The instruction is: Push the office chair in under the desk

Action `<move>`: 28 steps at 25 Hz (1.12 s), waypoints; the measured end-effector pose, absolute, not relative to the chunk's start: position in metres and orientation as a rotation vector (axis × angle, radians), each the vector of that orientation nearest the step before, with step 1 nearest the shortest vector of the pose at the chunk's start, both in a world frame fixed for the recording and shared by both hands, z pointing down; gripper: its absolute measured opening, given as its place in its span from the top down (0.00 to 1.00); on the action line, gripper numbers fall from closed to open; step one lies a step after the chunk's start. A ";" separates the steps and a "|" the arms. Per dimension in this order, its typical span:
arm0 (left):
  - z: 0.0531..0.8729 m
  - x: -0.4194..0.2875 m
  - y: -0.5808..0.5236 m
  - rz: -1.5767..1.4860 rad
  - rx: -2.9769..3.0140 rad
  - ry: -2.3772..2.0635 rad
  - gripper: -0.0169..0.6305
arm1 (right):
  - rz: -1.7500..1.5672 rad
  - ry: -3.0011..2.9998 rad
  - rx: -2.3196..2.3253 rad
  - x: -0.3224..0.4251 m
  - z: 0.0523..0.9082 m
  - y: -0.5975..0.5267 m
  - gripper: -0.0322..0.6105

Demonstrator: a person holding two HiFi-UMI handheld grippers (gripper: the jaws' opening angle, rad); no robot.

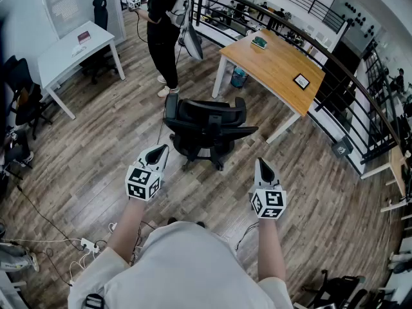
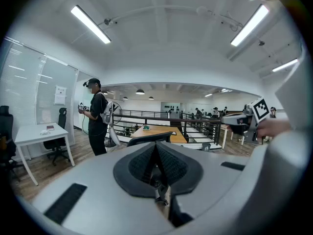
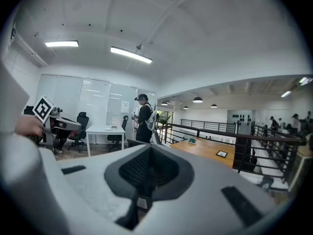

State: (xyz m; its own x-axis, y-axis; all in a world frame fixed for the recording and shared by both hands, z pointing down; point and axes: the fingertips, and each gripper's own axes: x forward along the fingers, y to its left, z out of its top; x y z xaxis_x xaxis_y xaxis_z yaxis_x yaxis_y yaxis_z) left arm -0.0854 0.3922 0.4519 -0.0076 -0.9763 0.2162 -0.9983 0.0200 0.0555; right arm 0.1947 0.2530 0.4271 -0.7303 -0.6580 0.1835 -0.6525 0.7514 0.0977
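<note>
We log the office chair [image 1: 207, 129] black; the desk [image 1: 277, 66] — orange-brown wood top, white legs; the floor [image 1: 96, 147] — grey-brown planks; the side table [image 1: 64, 53] white.

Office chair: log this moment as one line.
office chair: not under wooden desk | left tool: shut, empty | right tool: shut, empty | contact: none

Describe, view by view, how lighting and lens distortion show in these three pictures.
Head view: even overhead light, only faint shadow round the office chair; the railing bows from wide-angle distortion. Left gripper view: fisheye circle with black corners; the ceiling strip lights blow out white. Right gripper view: same dark corners; the wooden desk looks sharp.
</note>
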 end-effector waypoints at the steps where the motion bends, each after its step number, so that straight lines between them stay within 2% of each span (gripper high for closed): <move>1: 0.451 -0.085 0.392 0.168 2.069 -2.096 0.98 | -0.040 -2.743 1.038 0.195 0.427 0.253 0.95; 23: 0.449 -0.072 0.391 0.132 2.054 -2.082 0.98 | -0.030 -2.785 0.989 0.200 0.426 0.256 0.94; 28: 0.450 -0.068 0.388 0.120 2.048 -2.086 0.95 | -0.024 -2.776 0.968 0.204 0.432 0.251 0.93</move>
State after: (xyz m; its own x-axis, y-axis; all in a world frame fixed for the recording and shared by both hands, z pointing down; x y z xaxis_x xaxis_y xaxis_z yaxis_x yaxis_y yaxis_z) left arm -0.0680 0.3883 0.4499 -0.0083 -0.9778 0.2094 -0.9954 0.0282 0.0920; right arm 0.2041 0.2507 0.4316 -0.7653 -0.6170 0.1834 -0.6137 0.7853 0.0810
